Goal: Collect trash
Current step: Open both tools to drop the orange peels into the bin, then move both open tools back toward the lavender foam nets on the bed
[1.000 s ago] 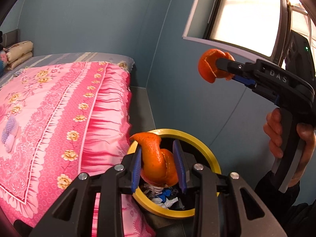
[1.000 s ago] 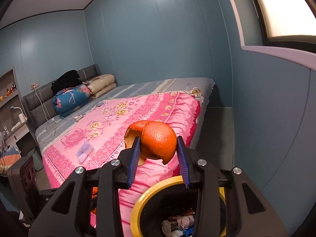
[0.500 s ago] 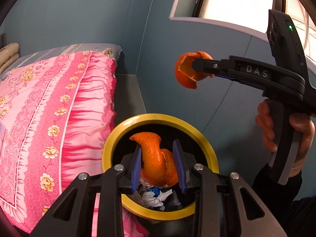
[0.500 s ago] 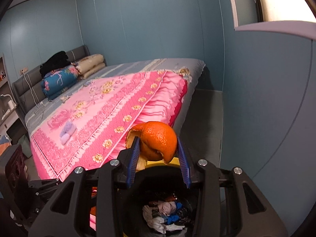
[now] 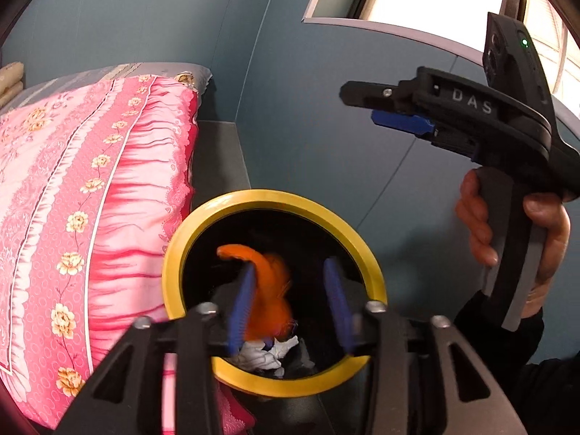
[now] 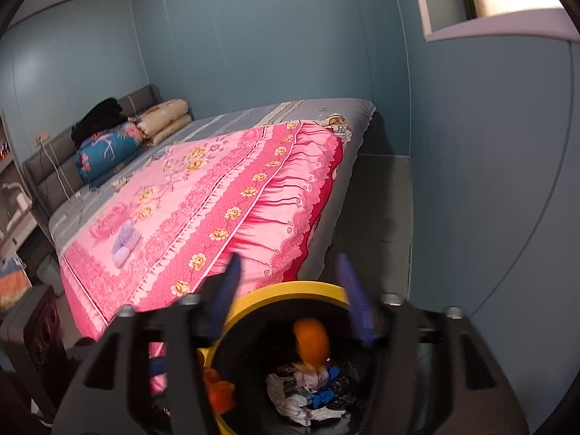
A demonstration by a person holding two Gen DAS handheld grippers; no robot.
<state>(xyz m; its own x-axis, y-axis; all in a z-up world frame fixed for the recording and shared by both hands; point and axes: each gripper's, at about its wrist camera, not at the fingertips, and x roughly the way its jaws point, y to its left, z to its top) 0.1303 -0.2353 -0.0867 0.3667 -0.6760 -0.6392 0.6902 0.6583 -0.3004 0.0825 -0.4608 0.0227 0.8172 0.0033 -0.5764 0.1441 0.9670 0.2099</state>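
**Two orange peels released above a yellow-rimmed bin beside a bed**

Left wrist view. The left gripper [image 5: 290, 297] points down into the mouth of the bin [image 5: 253, 199], a black container with a yellow rim standing on the floor against the side of the bed. Its jaws are opening: the blue pads [image 5: 335, 302] stand apart, and a curled orange peel [image 5: 266, 290] lies between them, motion-blurred, close against the left-hand pad and clear of the right-hand one. The peel hangs inside the circle of the rim, above crumpled white paper [image 5: 262, 355] at the bottom of the bin. To the upper right, the right gripper [image 5: 373, 105] is seen from the side, held by a hand [image 5: 514, 239] wrapped around its grip; nothing shows between its fingers.

Right wrist view. The right gripper [image 6: 293, 297] also points down over the bin [image 6: 290, 286]. Its jaws are opening and its blue pads [image 6: 353, 304] are blurred and well apart. A second orange peel [image 6: 311, 340], blurred, is below the pads and inside the rim, touching neither pad, above mixed white and blue trash [image 6: 311, 395] in the bin. At lower left, part of the first peel [image 6: 217, 391] shows just outside the yellow rim in this view.

Surroundings. The pink floral bedspread [image 6: 217, 195] covers the bed beside the bin; folded bedding [image 6: 108, 152] is piled at the headboard, and a pale knitted item [image 6: 125, 246] lies on the spread.
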